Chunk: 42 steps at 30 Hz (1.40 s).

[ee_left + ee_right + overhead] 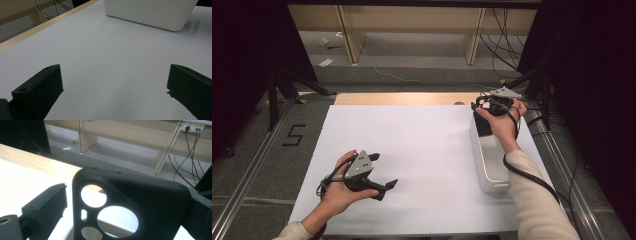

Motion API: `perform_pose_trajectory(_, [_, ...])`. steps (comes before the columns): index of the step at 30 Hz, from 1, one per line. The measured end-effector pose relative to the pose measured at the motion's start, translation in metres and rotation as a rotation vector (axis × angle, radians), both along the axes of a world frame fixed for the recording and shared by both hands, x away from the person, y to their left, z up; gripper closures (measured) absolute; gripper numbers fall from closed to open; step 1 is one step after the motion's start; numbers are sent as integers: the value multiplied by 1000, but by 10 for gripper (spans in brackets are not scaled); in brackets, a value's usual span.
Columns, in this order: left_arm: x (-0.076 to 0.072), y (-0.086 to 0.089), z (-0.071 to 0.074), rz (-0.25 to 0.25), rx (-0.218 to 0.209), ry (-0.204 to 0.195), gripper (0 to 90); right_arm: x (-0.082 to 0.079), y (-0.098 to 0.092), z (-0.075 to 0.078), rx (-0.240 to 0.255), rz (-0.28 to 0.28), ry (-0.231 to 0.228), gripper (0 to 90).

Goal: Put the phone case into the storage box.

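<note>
Between the right tool's (125,215) jaws a black phone case (130,202) is seen over the white bin (488,160), grip unclear; left tool (379,172) is held open, well apart.

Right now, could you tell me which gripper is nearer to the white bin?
The right gripper is nearer, over the white bin's far end with a black phone case; the left gripper rests apart, across the table.

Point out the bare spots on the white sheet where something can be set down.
The widest bare patch lies between the left gripper and the white bin, reaching to the wooden strip. The right edge is crowded: there the right gripper has a black phone case between its jaws over the bin.
</note>
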<state>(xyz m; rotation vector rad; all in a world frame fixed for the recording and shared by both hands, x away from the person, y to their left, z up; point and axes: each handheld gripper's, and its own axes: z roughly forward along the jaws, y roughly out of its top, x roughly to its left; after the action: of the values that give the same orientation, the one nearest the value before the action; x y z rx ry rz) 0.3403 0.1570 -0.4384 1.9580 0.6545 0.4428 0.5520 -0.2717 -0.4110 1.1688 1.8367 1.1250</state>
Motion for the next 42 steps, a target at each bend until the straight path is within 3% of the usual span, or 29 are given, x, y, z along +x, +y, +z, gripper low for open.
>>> perform_pose_trajectory(16, [0,0,0,-2,1,0,0,0,0,2,0,-11,-47,4])
perform_pose_trajectory(42, [0,0,0,-2,1,-1,0,-5,-3,18,11,-16,-160,4])
